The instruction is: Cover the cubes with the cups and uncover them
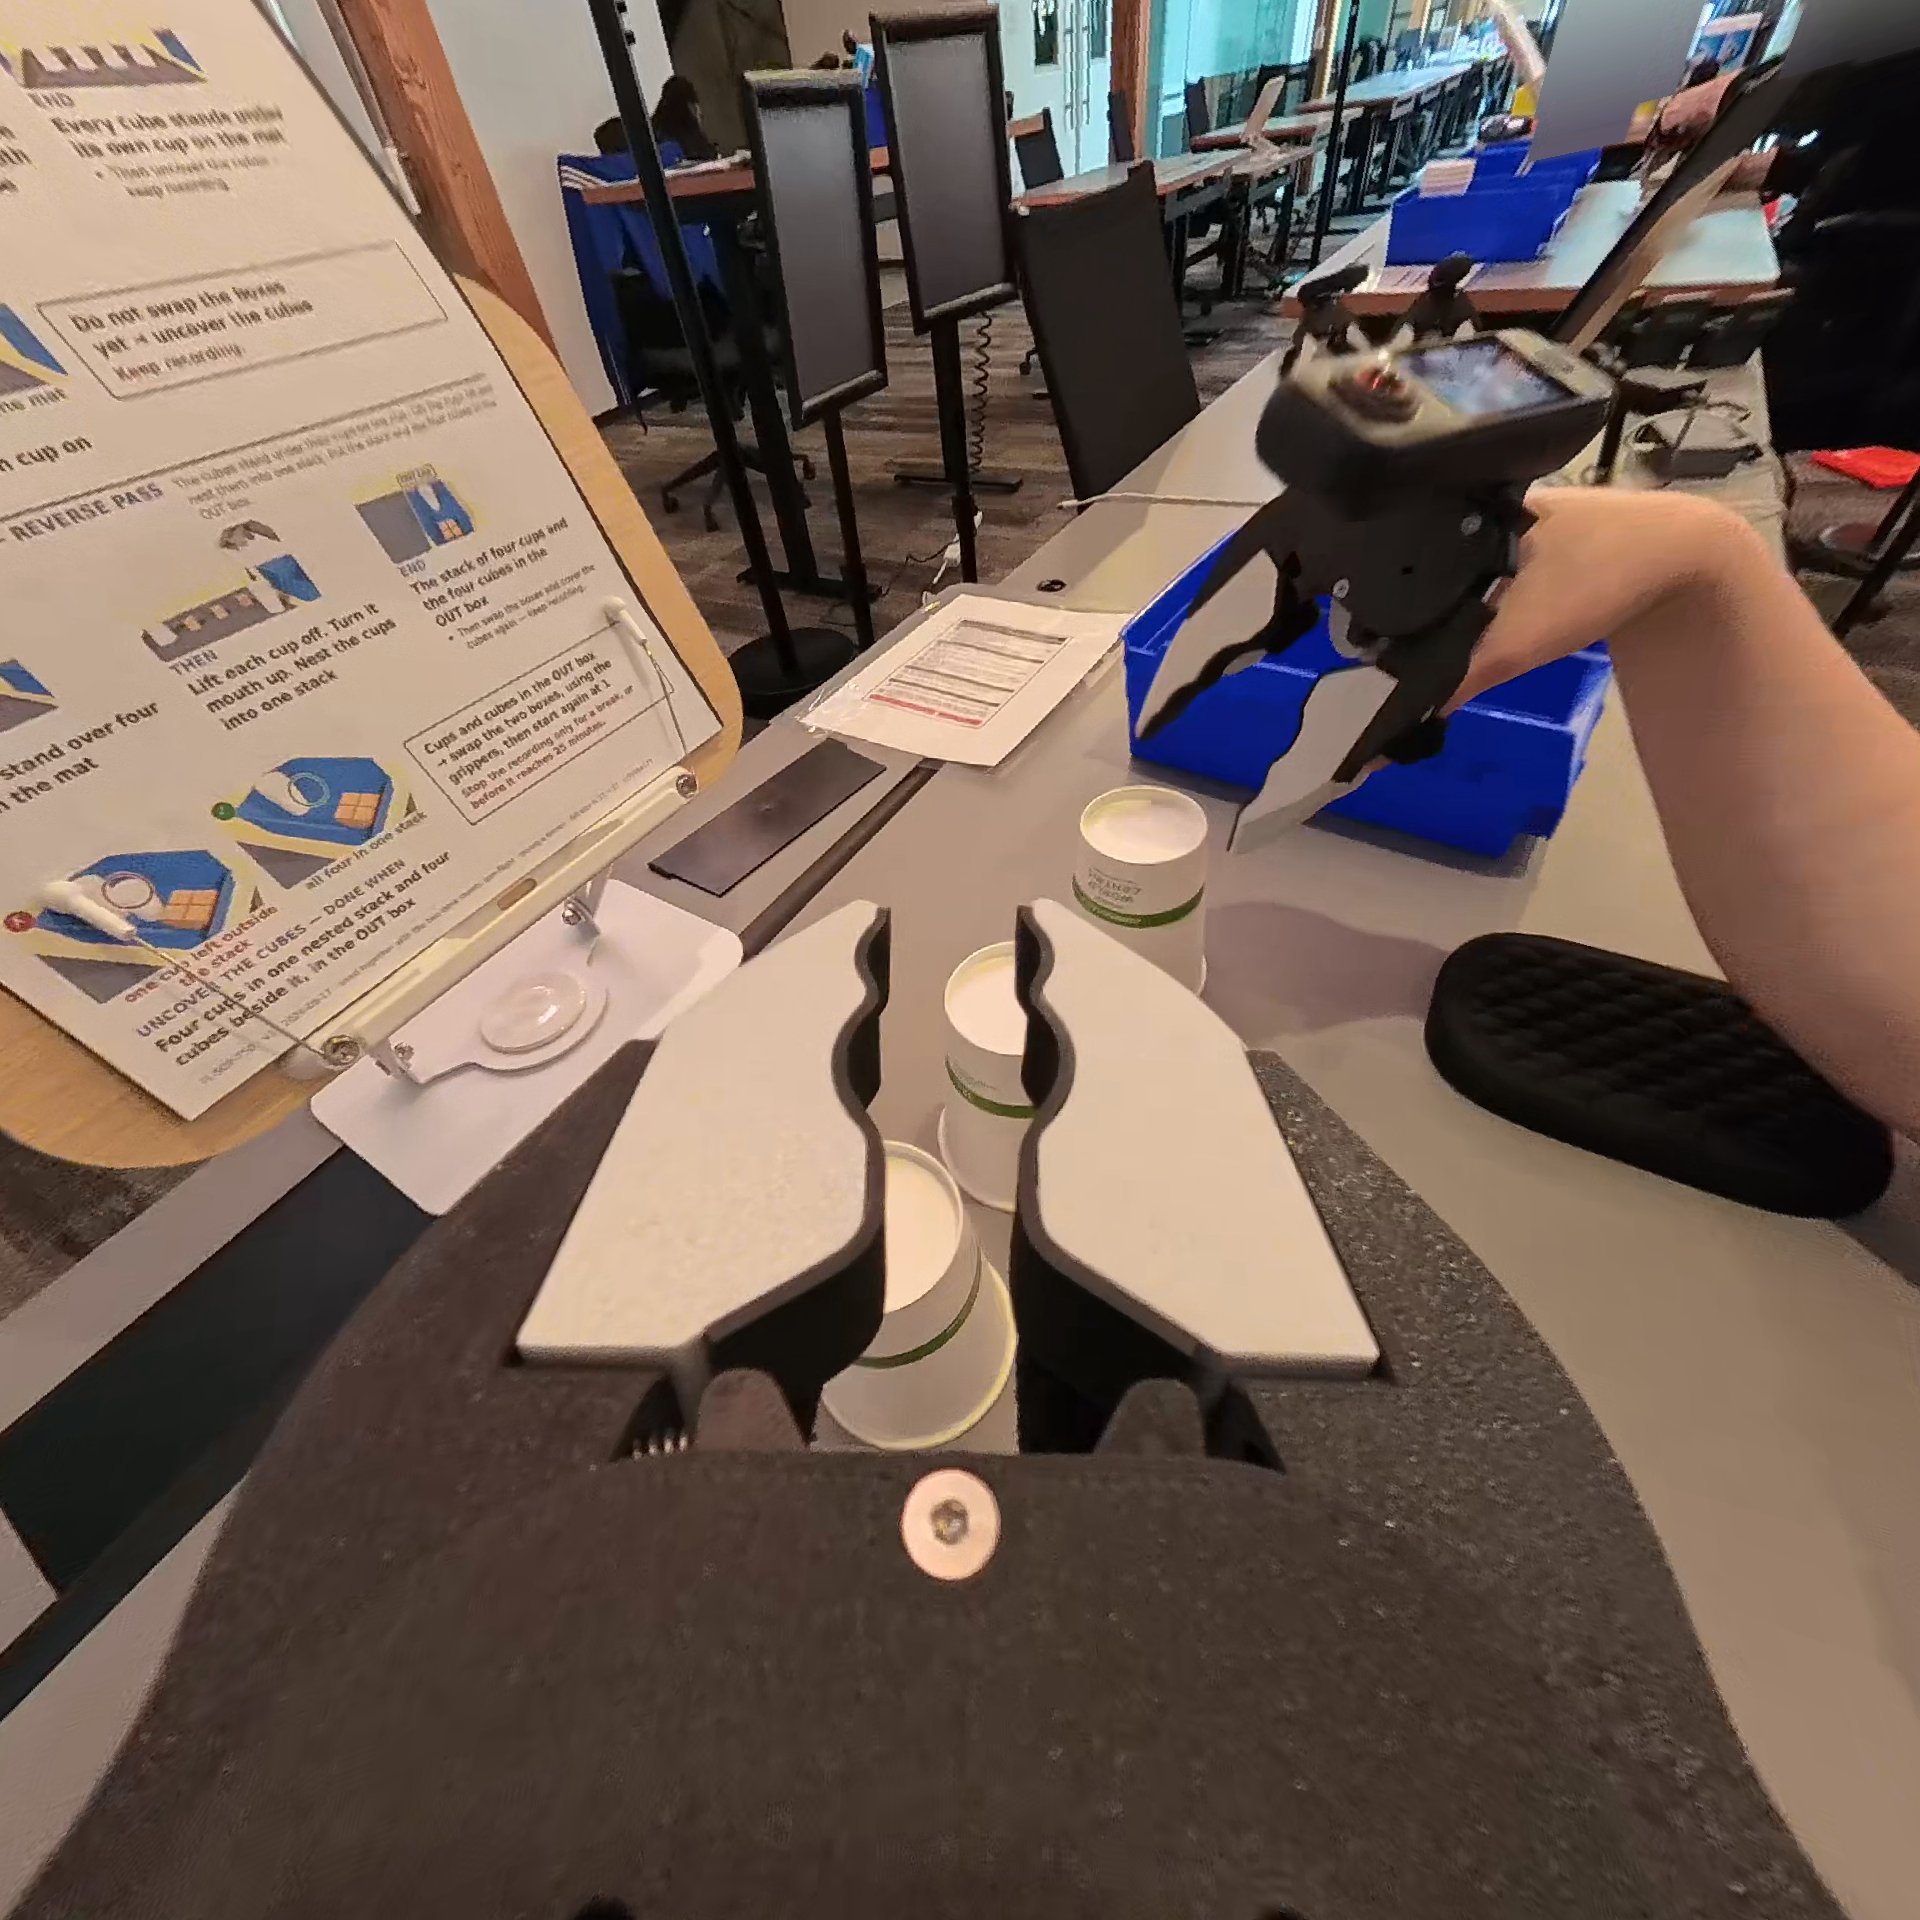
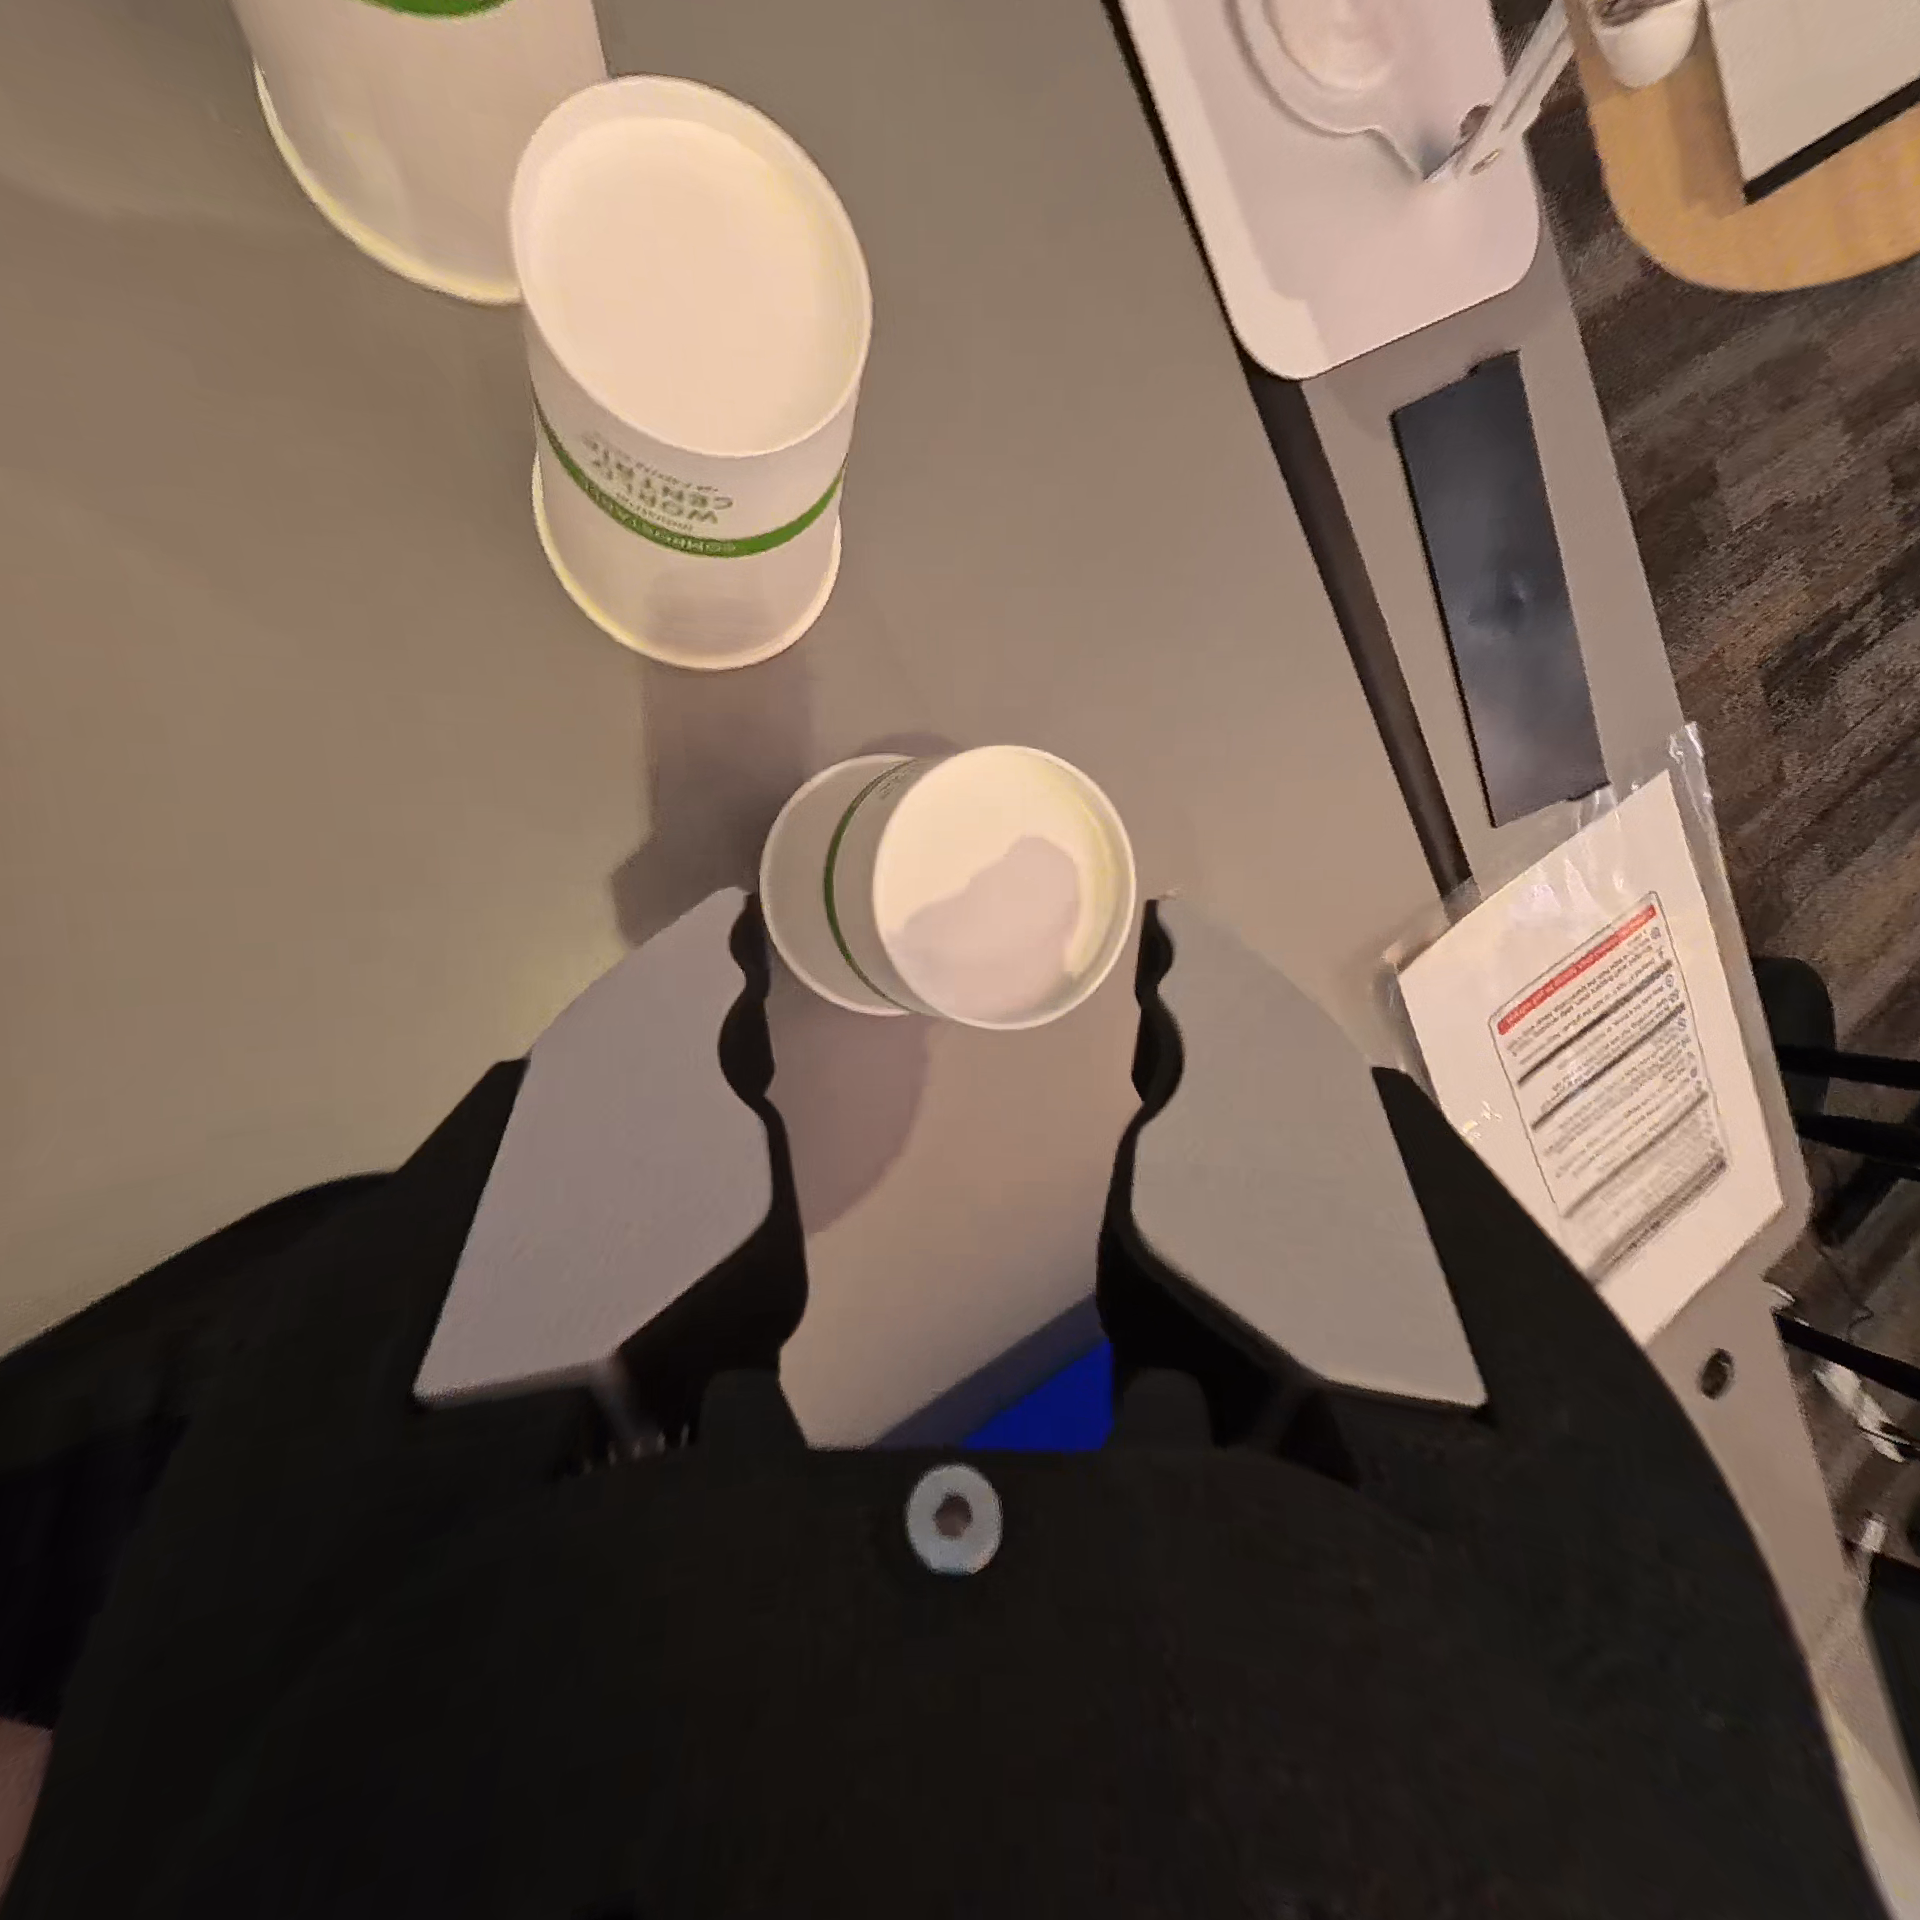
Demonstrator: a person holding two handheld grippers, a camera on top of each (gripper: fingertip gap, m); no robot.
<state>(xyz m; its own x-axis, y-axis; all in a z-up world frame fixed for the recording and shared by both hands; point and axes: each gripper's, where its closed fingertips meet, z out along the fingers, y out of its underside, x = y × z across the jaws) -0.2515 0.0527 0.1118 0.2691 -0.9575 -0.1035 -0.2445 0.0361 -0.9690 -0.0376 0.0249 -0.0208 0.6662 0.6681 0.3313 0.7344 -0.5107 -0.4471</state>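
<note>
Three upturned paper cups (image 1: pixel 1141 883) in a row on the grey worktop (image 1: pixel 1351 1039) beside the blue bin (image 1: pixel 1455 748), right hand-held gripper (image 2: pixel 951 914) spread wide above the cup nearest the bin, left hand-held gripper (image 1: pixel 951 920) parted over the other two — empty, cubes hidden.

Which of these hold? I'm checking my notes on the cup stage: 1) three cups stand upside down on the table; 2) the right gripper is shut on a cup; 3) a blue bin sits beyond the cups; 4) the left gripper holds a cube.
1) True: three upside-down cups stand in a row on the grey table.
2) False: the right gripper is open, above a cup.
3) True: the blue bin sits behind them.
4) False: the left gripper is open and holds nothing; no cube shows.
</note>
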